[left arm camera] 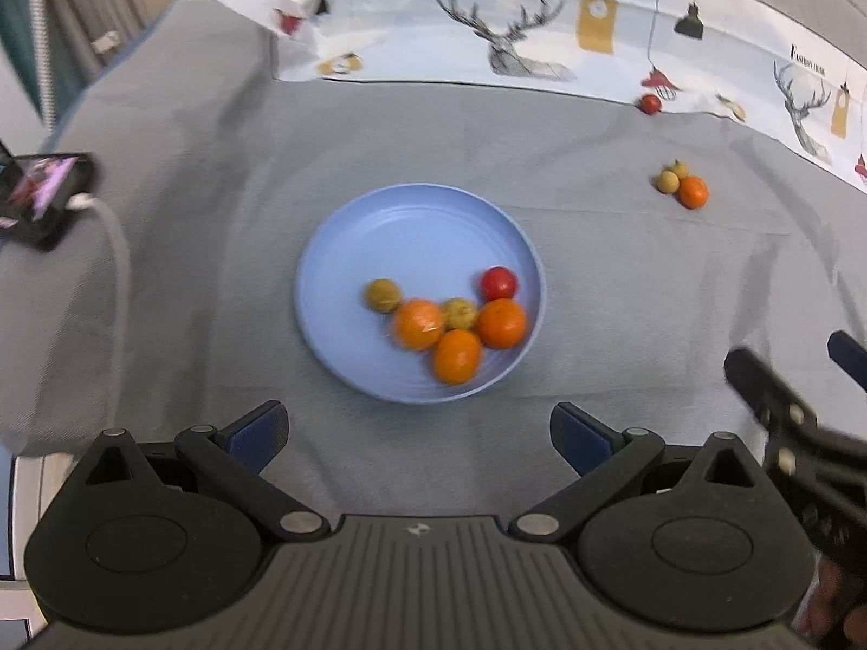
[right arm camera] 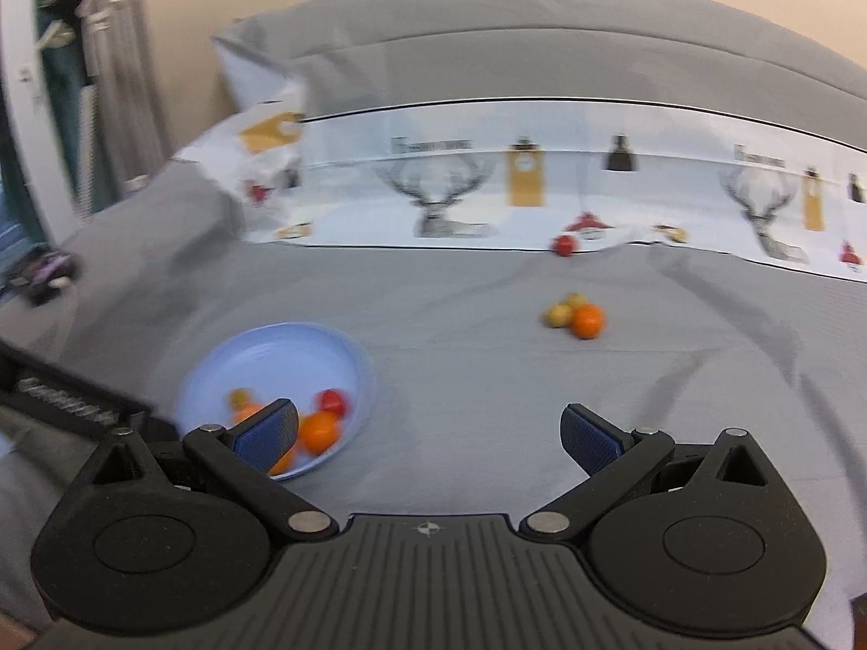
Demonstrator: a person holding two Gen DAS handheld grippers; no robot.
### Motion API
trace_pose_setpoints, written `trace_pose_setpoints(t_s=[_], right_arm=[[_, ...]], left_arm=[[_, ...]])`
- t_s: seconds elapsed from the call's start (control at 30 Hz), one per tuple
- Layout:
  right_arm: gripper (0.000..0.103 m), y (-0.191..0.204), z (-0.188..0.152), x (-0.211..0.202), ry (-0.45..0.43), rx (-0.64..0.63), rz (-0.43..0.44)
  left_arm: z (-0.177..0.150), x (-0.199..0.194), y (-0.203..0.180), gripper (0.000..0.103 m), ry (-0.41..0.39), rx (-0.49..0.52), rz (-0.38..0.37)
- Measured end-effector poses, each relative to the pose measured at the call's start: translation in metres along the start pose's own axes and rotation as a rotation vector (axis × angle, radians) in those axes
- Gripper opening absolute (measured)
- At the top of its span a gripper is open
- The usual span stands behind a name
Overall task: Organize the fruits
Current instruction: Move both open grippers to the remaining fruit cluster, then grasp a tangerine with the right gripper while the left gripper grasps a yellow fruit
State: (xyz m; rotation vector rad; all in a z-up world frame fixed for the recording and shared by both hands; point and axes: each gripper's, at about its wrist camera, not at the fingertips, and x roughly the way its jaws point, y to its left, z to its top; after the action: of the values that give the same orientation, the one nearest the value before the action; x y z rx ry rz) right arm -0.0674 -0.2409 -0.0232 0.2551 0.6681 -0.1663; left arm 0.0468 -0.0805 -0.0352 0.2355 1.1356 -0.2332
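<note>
Blue plate [left arm camera: 325, 249] holds six fruits already; you've four left on bed: trio [right arm camera: 577, 317] & red one [right arm camera: 563, 245]. Both claws, left [left arm camera: 417, 428] & right [right arm camera: 428, 433], spread, empty.

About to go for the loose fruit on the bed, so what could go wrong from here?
1. The loose cluster, an orange touching two small yellowish fruits, may scatter if one is nudged on the soft grey sheet.
2. The fruit already crowds the near rim of the blue plate; dropping more there could knock some out.
3. The far red fruit sits against the patterned fabric, an awkward pinch.
</note>
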Motion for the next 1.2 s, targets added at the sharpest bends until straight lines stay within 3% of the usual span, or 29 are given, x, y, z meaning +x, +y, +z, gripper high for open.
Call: trace_pose_setpoints(t_s=[0.2, 0.4, 0.57, 0.73, 0.77, 0.8, 0.83, 0.9, 1.2], right_arm=[[0.102, -0.053, 0.006, 0.051, -0.021, 0.038, -0.142], [0.102, -0.114, 0.015, 0.138, 0.01, 0.037, -0.226], [0.102, -0.142, 0.018, 0.211, 0.07, 0.067, -0.221], [0.101, -0.148, 0.022, 0.258, 0.073, 0.064, -0.199], [0.099, -0.149, 0.024, 0.265, 0.066, 0.066, -0.194], [0.089, -0.15, 0.024, 0.268, 0.051, 0.07, -0.182], [0.064, -0.152, 0.025, 0.27, 0.034, 0.071, -0.16], [0.038, -0.155, 0.025, 0.27, 0.006, 0.059, -0.129], [0.039, -0.23, 0.022, 0.268, 0.01, 0.168, -0.335]], left_arm=[[0.049, 0.034, -0.043, 0.103, 0.018, 0.044, -0.034], [0.103, 0.08, -0.085, 0.103, 0.023, 0.071, -0.011], [0.137, 0.115, -0.117, 0.103, 0.028, 0.117, 0.009], [0.156, 0.151, -0.143, 0.103, 0.041, 0.163, 0.023], [0.159, 0.158, -0.149, 0.103, 0.043, 0.17, 0.021], [0.163, 0.165, -0.155, 0.103, 0.047, 0.177, 0.015], [0.167, 0.171, -0.162, 0.103, 0.048, 0.185, 0.001], [0.172, 0.181, -0.174, 0.103, 0.046, 0.2, -0.022], [0.189, 0.222, -0.238, 0.103, 0.039, 0.272, -0.097]])
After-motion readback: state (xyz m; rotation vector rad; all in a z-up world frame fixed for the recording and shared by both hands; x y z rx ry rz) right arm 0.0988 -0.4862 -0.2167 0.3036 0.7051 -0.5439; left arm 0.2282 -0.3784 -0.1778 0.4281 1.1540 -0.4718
